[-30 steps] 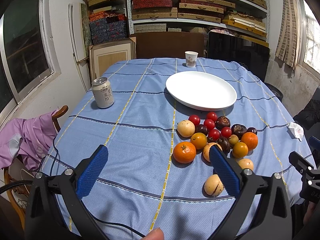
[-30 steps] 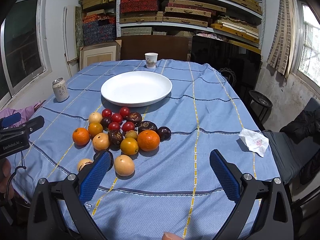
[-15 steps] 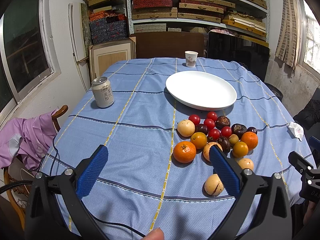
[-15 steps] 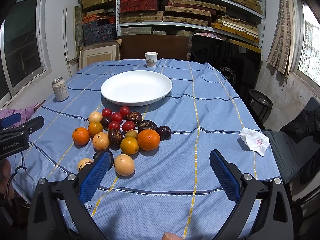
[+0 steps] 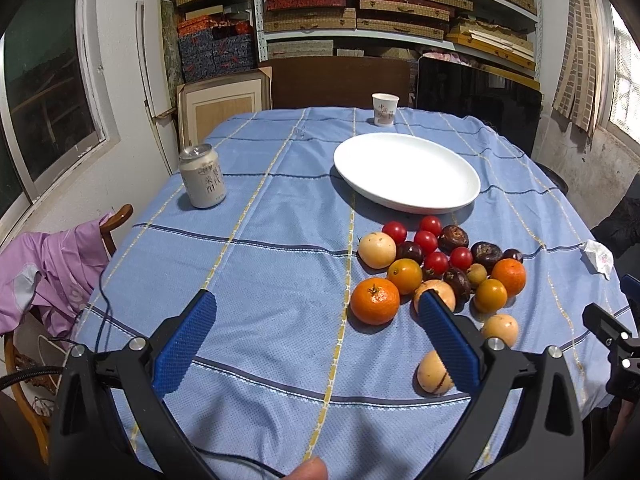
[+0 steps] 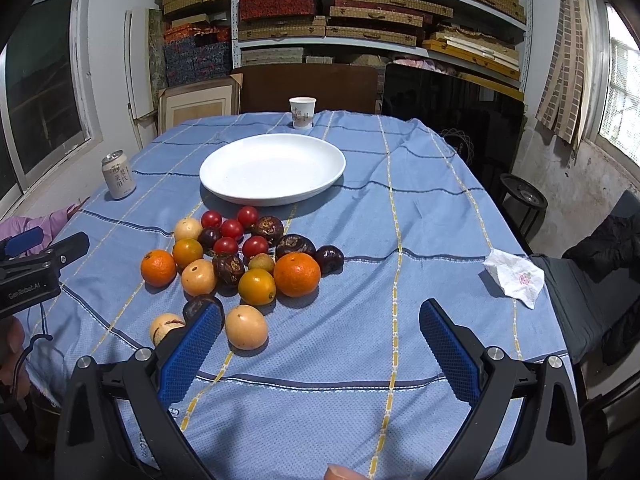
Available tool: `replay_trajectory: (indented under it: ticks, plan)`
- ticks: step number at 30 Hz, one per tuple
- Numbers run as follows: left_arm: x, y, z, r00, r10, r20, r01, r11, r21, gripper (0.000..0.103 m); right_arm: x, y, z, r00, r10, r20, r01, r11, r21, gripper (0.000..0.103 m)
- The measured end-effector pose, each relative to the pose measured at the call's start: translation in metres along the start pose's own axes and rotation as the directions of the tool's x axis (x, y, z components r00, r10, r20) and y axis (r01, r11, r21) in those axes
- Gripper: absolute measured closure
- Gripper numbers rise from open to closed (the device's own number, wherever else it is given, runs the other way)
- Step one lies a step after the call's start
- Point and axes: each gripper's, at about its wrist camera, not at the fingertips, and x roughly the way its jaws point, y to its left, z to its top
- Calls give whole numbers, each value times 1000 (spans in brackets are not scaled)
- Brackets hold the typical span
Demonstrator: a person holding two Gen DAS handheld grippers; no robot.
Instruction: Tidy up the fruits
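Bare cloth on the table [image 6: 420, 240] right of fruit cluster [image 6: 248, 256] and near edge: open passage. White plate [image 6: 272, 168] sits just beyond the cluster. Can [image 5: 202, 176] far left, paper cup [image 6: 302, 112] far end, tissue [image 6: 516, 278] right edge.

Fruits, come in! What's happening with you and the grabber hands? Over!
Left gripper open, right gripper open, both empty. Fruits piled on the tablecloth, white plate bare. Nothing blocks the way.

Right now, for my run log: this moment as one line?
left gripper: open, empty | right gripper: open, empty | round white plate: empty | mixed fruit pile: on blue tablecloth, untouched
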Motion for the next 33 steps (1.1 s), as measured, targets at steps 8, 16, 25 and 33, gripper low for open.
replay_trajectory:
  ticks: [8, 16, 25, 33]
  plan:
    - [70, -5, -6, 992, -31, -125, 32, 999, 8, 4, 40, -5, -7, 994, 34, -104, -30, 999, 33, 3]
    - [105, -33, -9, 986, -25, -167, 41, 995, 93, 4, 55, -4, -3, 993, 27, -111, -27, 1000, 1, 3]
    - [121, -37, -14, 973, -117, -200, 138, 986, 94, 38, 59, -6, -3, 994, 2, -113, -2, 1000, -8, 4]
    - [129, -39, -17, 965, -165, -205, 185, 979, 83, 58, 59, -5, -5, 993, -9, -118, 7, 1000, -17, 10]
